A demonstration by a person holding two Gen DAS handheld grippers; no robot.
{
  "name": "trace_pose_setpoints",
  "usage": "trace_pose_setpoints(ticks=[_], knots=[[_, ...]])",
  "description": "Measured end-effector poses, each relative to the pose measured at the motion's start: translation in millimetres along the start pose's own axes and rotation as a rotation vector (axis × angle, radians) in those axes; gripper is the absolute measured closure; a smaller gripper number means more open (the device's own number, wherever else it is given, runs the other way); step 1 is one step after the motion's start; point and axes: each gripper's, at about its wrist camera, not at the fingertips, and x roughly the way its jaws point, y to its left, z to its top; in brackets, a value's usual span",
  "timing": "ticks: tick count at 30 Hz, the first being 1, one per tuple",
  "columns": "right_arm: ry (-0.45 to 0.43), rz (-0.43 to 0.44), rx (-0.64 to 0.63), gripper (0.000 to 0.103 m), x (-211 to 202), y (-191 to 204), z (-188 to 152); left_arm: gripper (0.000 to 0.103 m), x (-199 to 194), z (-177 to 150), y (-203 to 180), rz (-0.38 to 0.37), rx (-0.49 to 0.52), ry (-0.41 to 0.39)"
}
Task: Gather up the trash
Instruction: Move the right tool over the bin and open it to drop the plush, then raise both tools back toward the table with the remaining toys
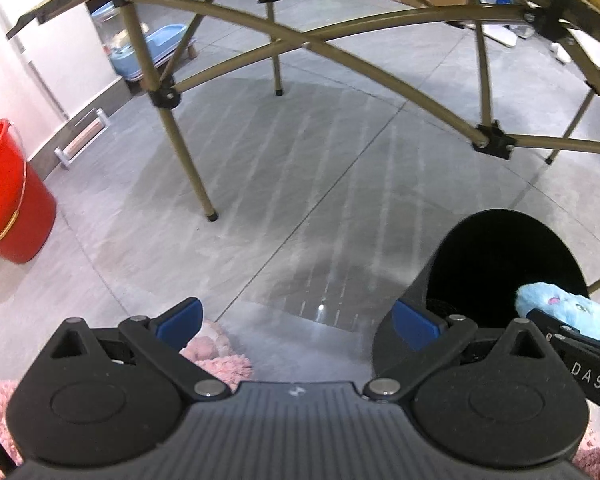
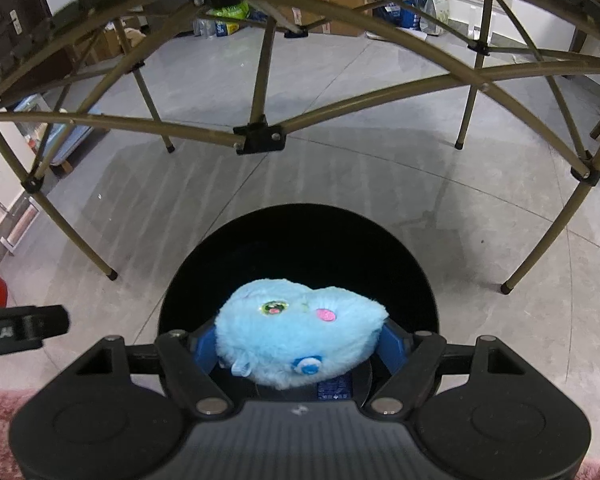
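Our right gripper (image 2: 298, 346) clamps a fluffy light-blue plush toy (image 2: 300, 330) between its blue fingers (image 2: 205, 347), over the open black round bin (image 2: 300, 236). Our left gripper (image 1: 298, 322) stands wide and empty beside it, above the grey tiled floor (image 1: 260, 184).

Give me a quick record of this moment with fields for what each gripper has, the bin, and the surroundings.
right gripper: jaws shut on the blue plush toy, held over the bin's mouth
left gripper: jaws open, nothing between them
black bin: on the grey floor, open top
surroundings: folding table frame overhead, red bucket by the wall, pink rug underneath
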Motion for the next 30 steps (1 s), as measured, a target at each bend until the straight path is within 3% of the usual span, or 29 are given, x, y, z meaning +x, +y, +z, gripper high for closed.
trace_pose_setpoints(ticks=[11, 15, 18, 30], knots=[[0.037, -0.014, -0.011, 0.026, 15.6, 5.6, -1.9, 0.0, 2.8, -1.3, 2.9, -0.005, -0.006, 0.014], [0.052, -0.008, -0.013, 0.021, 17.9, 4.4, -3.0, 0.0, 1.9, -1.2, -0.4, -0.012, -0.002, 0.013], [0.062, -0.029, -0.025, 0.009, 20.9, 4.9, -3.6, 0.0, 1.6, -1.2, -4.0, -0.016, 0.004, 0.012], [0.039, -0.027, -0.001, 0.004, 15.6, -1.3, -2.1, 0.0, 0.9, -1.8, -7.1, -0.02, 0.011, 0.013]])
